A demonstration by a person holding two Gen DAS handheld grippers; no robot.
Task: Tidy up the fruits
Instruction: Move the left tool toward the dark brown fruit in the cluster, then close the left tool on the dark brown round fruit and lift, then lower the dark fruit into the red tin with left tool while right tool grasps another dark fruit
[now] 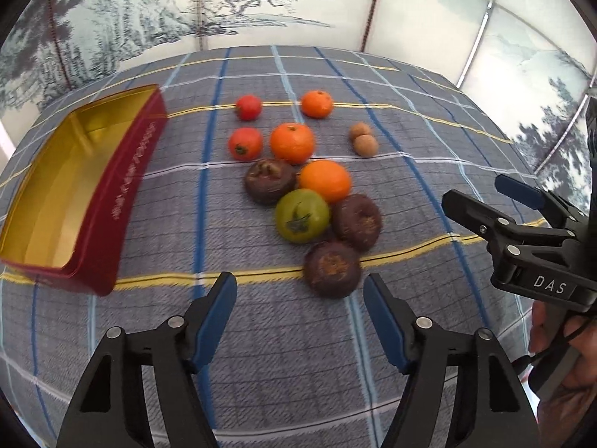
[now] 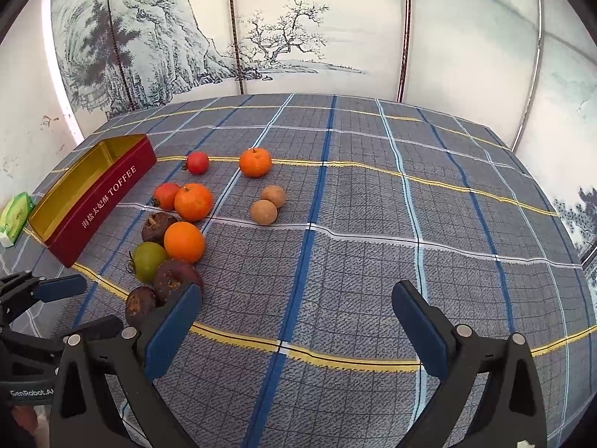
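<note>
Eleven fruits: we count them loose on the tabletop (image 2: 373,224), none yet in the red toffee tin (image 2: 93,201), which sits empty near the left edge.
Fruit layout: three oranges, two red tomato-like fruits, one green fruit (image 1: 302,215), three dark mangosteens and two small brown fruits (image 2: 268,203) cluster just right of the tin; several touch one another.
Step in hand: we judge this as the approach to the first pick.
Left gripper (image 1: 300,291): released, jaws apart with nothing between them, just short of the nearest mangosteen (image 1: 333,269).
Right gripper (image 2: 296,300): released and wide, hovering over bare cloth, well apart from the brown pair.
Next move: we would ease the left gripper forward so its pads straddle that mangosteen, then carry it to the tin; its neighbour (image 1: 356,220) lies close, so a clean line matters.
Hard to make out: the left view is motion-blurred, so the tin's lettering is unreadable there.
Cut off: a green packet (image 2: 15,216) beyond the tin is partly out of frame.
Hidden: the right gripper's finger covers part of two mangosteens.
</note>
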